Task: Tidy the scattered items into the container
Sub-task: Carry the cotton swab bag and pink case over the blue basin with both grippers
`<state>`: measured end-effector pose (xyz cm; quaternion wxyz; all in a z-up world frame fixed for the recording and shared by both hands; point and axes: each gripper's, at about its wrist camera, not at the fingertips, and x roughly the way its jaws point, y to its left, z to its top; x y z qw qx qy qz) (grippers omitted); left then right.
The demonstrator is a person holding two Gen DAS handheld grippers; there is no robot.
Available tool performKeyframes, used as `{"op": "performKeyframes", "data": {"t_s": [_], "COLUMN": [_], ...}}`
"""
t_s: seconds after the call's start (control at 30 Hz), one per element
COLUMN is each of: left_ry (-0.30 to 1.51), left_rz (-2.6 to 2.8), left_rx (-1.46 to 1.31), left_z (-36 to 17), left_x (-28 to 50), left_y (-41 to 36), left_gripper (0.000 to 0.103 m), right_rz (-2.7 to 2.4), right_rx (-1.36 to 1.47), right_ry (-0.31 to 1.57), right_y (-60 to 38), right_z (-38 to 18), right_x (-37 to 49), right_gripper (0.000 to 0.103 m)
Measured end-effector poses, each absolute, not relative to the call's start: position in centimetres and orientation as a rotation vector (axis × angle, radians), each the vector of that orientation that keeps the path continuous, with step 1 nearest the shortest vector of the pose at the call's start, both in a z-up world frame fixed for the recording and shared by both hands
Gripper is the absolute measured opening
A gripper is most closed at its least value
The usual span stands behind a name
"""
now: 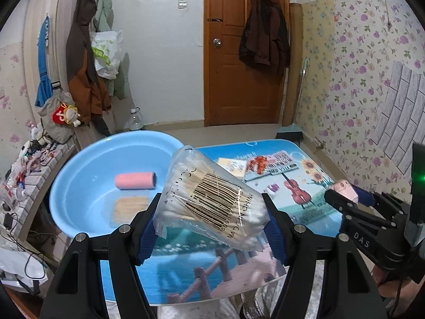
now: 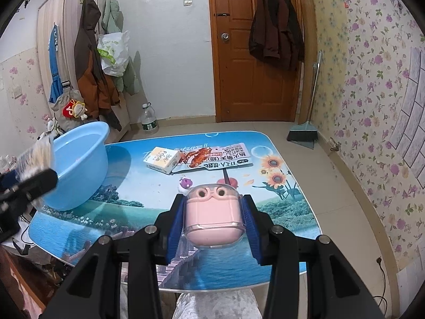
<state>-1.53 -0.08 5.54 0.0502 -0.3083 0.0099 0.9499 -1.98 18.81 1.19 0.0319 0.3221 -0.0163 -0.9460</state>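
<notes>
We hold a clear plastic bag of cotton swabs (image 1: 209, 199) in our left gripper (image 1: 209, 218), its two blue pads pinching the bag from either side, lifted off the table. The bag is packed with white-tipped, wooden-stemmed swabs and carries a black barcode label; along its edge we read "MADE IN CHINA", with digits beside the bars too small to make out fully. The bag tilts, its upper end leaning up and to the left of the fingers.

Ahead and to the left of this gripper sits the light blue basin (image 1: 79, 186), resting on the table (image 1: 186, 260) with its picture print of sea, boardwalk, violin and sunflowers. Inside the basin lie a pink roll (image 1: 135, 180) and a tan flat piece (image 1: 130, 207) just nearer to us.

Our right gripper (image 2: 213, 212) clamps a pink earbud case (image 2: 213, 218) in a clear shell between its blue pads, also raised above the table. The case is rounded, with two small dark holes near its far end.

Beyond the right gripper, on the table, a small white and yellow box (image 2: 162, 159) reads "Face", touching a snack packet (image 2: 212, 156) printed with Chinese characters and a red crayfish picture. A tiny purple and white figure (image 2: 186, 183) sits just ahead of the fingers.
</notes>
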Motion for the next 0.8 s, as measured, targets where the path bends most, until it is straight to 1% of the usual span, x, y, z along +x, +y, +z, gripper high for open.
{"op": "performKeyframes", "data": {"t_s": [0.37, 0.8], "left_ry": [-0.020, -0.069], "left_rz": [3.018, 3.076], "left_rx": [-0.881, -0.906], "left_z": [9.2, 10.2], "left_x": [-2.1, -4.0], "left_y": [-5.5, -10.5], "left_gripper": [0.067, 0.067], "right_rz": [-2.884, -2.829], "right_rx": [0.975, 0.912], "right_ry": [-0.028, 0.029], "right_y": [17.2, 13.5], "right_z": [1.7, 4.2], "right_x": [-2.3, -3.3], "right_gripper": [0.044, 0.044]}}
